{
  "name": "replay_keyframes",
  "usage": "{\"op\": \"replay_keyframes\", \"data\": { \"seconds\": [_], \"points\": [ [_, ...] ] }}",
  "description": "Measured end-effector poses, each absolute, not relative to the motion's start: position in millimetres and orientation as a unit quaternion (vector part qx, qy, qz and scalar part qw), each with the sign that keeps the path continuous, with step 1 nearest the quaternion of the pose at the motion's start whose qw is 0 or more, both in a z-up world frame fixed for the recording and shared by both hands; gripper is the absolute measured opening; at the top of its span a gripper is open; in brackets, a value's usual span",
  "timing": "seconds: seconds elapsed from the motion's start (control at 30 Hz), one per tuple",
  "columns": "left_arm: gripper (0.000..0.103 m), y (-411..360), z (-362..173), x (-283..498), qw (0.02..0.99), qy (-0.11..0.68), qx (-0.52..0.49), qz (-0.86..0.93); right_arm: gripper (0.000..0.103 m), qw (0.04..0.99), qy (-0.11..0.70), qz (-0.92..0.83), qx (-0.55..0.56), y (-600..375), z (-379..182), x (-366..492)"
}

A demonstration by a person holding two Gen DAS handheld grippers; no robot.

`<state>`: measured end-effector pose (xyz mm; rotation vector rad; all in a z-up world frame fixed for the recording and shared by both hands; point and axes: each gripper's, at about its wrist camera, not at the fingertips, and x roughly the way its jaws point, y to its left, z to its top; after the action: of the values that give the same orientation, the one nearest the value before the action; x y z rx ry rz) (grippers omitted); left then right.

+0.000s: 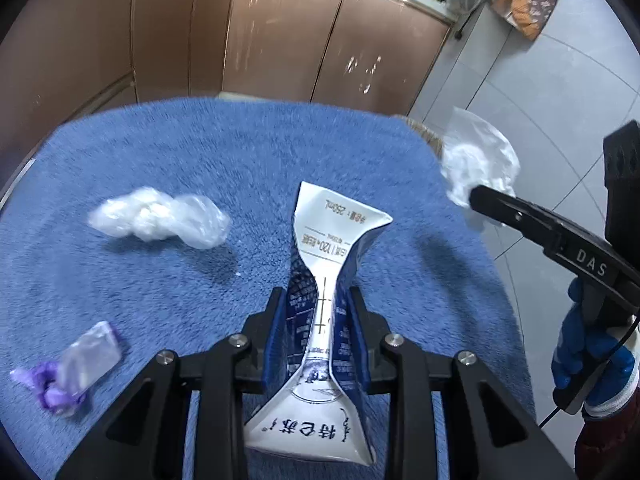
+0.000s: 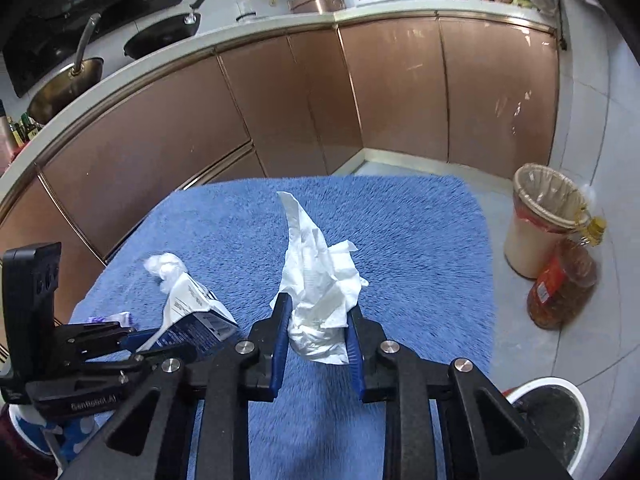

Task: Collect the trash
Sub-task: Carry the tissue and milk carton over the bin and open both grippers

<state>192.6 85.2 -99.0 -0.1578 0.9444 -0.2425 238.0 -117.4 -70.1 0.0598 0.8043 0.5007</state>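
Your left gripper [image 1: 318, 312] clamps the milk carton [image 1: 324, 264], your right gripper [image 2: 318, 316] the tissue [image 2: 320, 280]; plastic wad [image 1: 160, 216] and purple wrapper [image 1: 72, 368] remain on the worktop [image 1: 400, 208], nothing yet binned.

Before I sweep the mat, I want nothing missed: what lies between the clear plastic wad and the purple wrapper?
Only bare blue mat lies between the plastic wad and the purple wrapper, seen in the left wrist view.

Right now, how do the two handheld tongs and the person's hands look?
Both the left tongs and the right tongs are black, angular linkages with silver pivot bolts and blue pads. The right one bears white "DAS" lettering and a thin black cable. The right hand wears a blue glove with a white cuff.
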Motion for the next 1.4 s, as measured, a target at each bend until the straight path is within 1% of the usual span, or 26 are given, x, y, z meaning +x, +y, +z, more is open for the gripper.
{"op": "replay_keyframes", "data": {
  "seconds": [0.3, 0.57, 0.83, 1.17, 1.4],
  "points": [
    [0.028, 81, -39, 129, 0.913, 0.39, -0.054, -0.11, 0.024, 0.912, 0.342, 0.225, 0.028, -138, -22, 176],
    [0.028, 57, 13, 80, 0.936, 0.334, -0.033, -0.107, 0.024, 0.93, 0.299, 0.213, 0.033, -158, 18, 120],
    [0.028, 33, 48, 39, 0.953, 0.285, -0.016, -0.099, 0.024, 0.945, 0.253, 0.205, 0.034, -175, 55, 65],
    [0.028, 15, 68, 22, 0.96, 0.258, -0.016, -0.103, 0.024, 0.957, 0.218, 0.188, 0.038, -198, 77, 32],
    [0.028, -25, 63, 46, 0.949, 0.278, -0.006, -0.146, 0.024, 0.96, 0.225, 0.156, 0.052, -225, 67, 29]
  ]
}}
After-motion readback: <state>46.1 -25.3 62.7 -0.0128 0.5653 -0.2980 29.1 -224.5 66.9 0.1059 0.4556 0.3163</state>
